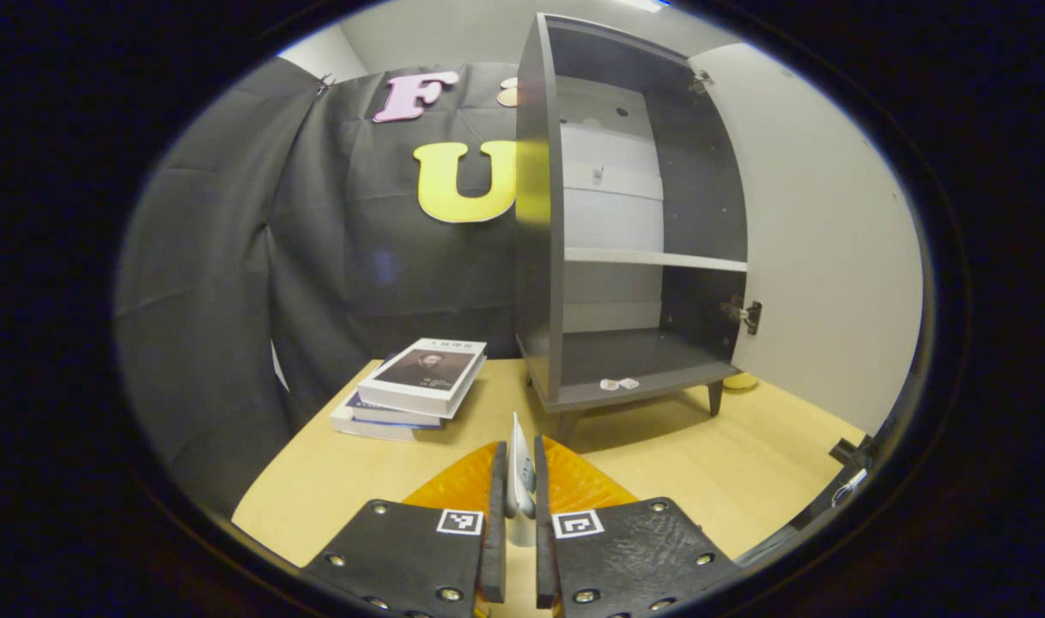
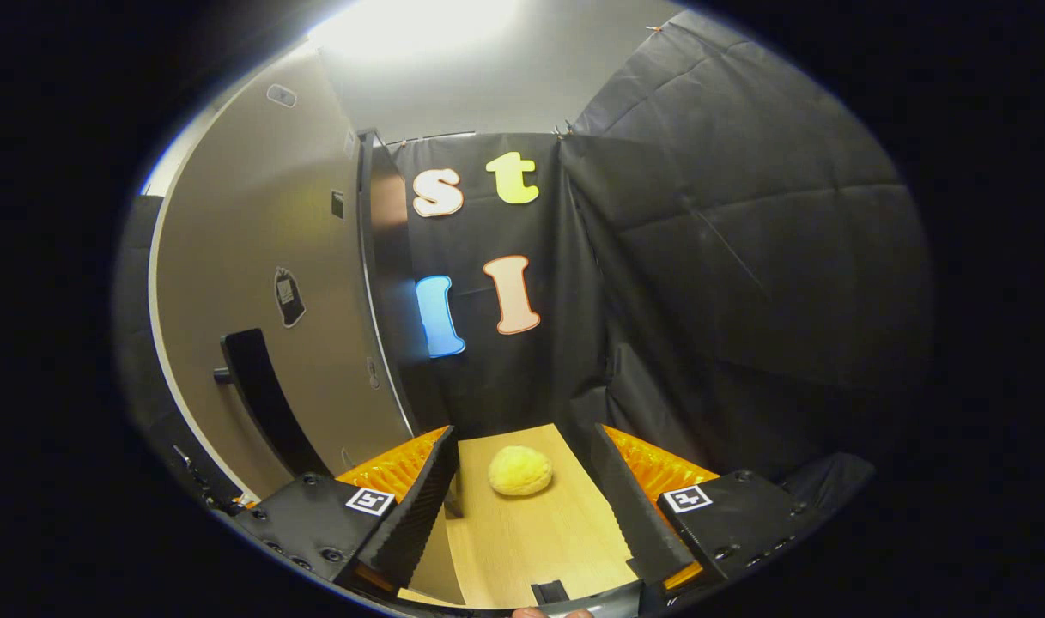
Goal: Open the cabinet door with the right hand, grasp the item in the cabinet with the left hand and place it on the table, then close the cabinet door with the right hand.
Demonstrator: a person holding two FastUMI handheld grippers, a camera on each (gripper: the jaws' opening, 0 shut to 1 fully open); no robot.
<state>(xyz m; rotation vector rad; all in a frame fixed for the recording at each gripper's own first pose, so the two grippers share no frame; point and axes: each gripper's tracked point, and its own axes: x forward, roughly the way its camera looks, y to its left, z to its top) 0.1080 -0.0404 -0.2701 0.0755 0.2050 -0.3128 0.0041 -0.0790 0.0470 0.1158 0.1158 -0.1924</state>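
Two jobs remain, I judge: set the item down, then shut the door. My cabinet (image 1: pixel 634 215) stands open on the counter (image 1: pixel 745 463), shelves bare, its door (image 2: pixel 256 283) swung wide beside my right tongs (image 2: pixel 526 506), which are spread and hold nothing, the handle (image 2: pixel 260 403) near. Books (image 1: pixel 419 382) lie left of the cabinet; a yellow lump (image 2: pixel 520 470) sits ahead on the counter. My left tongs (image 1: pixel 519 493) pinch a thin white item (image 1: pixel 519 468) above bare counter. I should lower it upright, clear of the books, then release gently.
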